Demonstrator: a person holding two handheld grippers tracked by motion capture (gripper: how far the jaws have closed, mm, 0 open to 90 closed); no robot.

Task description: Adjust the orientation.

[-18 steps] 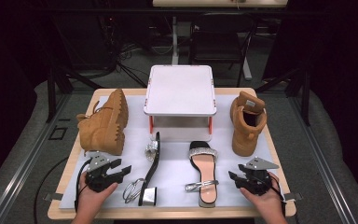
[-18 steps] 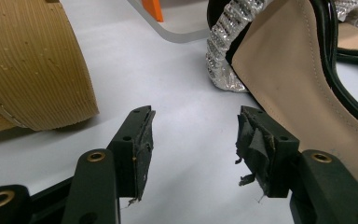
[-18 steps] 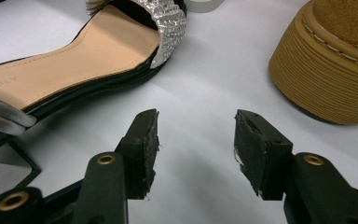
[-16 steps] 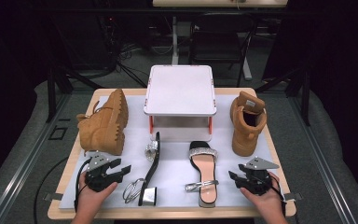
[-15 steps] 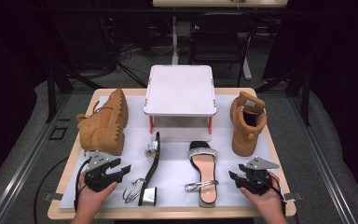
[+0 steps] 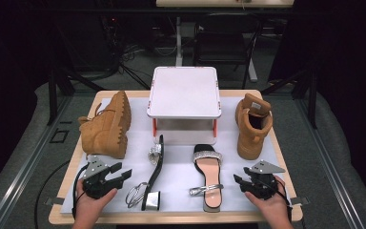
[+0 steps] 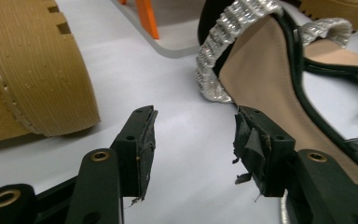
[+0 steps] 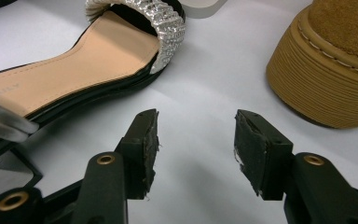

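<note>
Both grippers sit parked at my edge of the table, so I read this as the start of a shoe-tidying job. My left gripper (image 6: 124, 175) has its jaws apart with nothing between them, pointing at the sandal on its side (image 6: 153, 172), which lies just left of the white box's front. Looking along the left gripper (image 7: 193, 140), that sandal's insole and silver strap fill the space right past the jaws, so it looks like the easy first grab.

My right gripper (image 6: 238, 181) is spread wide too, holding nothing. It faces the flat sandal (image 6: 208, 175), sole down in front of the box's right corner. In the right gripper view the gripper (image 8: 196, 144) has bare white mat between its pads.

Farther off, the tipped boot (image 6: 106, 126) lies on its side left of the white box (image 6: 184, 93), probably knocked over rather than set that way. The upright boot (image 6: 251, 125) stands right of the box. The box rests on orange legs at the far middle, so I'd guess the pairs end up on or under it.
</note>
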